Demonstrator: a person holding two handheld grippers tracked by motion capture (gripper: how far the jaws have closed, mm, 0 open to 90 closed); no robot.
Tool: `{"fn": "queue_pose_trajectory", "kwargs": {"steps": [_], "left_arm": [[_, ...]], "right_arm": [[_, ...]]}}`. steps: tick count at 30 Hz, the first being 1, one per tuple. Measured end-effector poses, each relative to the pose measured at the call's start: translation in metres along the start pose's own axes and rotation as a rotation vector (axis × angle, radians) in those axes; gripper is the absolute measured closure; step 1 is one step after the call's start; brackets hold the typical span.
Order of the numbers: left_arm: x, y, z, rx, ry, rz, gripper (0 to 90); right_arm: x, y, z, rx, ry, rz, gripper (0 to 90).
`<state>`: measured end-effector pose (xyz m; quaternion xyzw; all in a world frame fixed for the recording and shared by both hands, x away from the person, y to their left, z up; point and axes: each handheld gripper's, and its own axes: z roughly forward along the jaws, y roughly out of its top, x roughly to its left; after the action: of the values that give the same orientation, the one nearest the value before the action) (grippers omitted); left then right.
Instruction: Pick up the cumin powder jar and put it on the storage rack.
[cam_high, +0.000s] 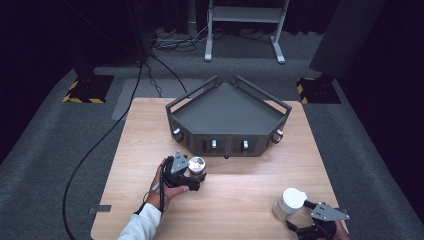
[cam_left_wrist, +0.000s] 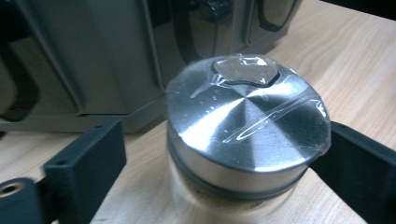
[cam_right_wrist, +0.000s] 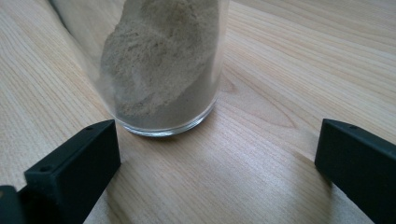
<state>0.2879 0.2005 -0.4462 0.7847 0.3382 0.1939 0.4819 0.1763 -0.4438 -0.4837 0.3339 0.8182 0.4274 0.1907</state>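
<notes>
- Metal-lidded jar (cam_left_wrist: 243, 140) stood between my left claw's (cam_high: 196, 172) jaws, right jaw touching, left jaw apart; rack (cam_high: 227, 117) at twelve o'clock.
- Powder jar (cam_right_wrist: 161, 65) stood ahead of my right claw (cam_right_wrist: 215, 154), jaws wide, empty.

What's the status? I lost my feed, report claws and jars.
Left claw around metal-lidded jar, one jaw touching, other apart. Right claw open, short of white-lidded powder jar. Grey rack ahead, path clear.

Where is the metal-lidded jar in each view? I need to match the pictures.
High view: metal-lidded jar left of centre, at the left gripper, just before the grey rack.
Left gripper view: jar centre, between the jaws.
Right gripper view: not that jar; a glass jar of powder stands there.
Shared landmark: the wooden table.
</notes>
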Motion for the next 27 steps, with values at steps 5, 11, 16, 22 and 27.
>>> {"fn": "queue_pose_trajectory", "kwargs": {"steps": [5,11,16,22,27], "left_arm": [[0.002,-0.002,0.004,-0.001,-0.02,0.001,17.9],[0.003,-0.003,0.002,0.0,-0.025,0.014,30.2],[0.003,-0.002,0.003,0.002,-0.023,0.011,30.5],[-0.005,-0.003,0.003,-0.003,-0.006,-0.001,30.7],[-0.009,-0.002,0.003,0.0,0.006,-0.009,30.8]], "right_arm": [[0.0,0.0,0.0,0.0,0.0,0.0,0.0],[0.0,0.0,0.0,0.0,0.0,0.0,0.0],[0.0,0.0,0.0,0.0,0.0,0.0,0.0],[-0.001,0.0,0.0,0.0,0.002,-0.002,0.0],[0.0,0.0,0.0,-0.002,-0.002,-0.004,0.0]]}}
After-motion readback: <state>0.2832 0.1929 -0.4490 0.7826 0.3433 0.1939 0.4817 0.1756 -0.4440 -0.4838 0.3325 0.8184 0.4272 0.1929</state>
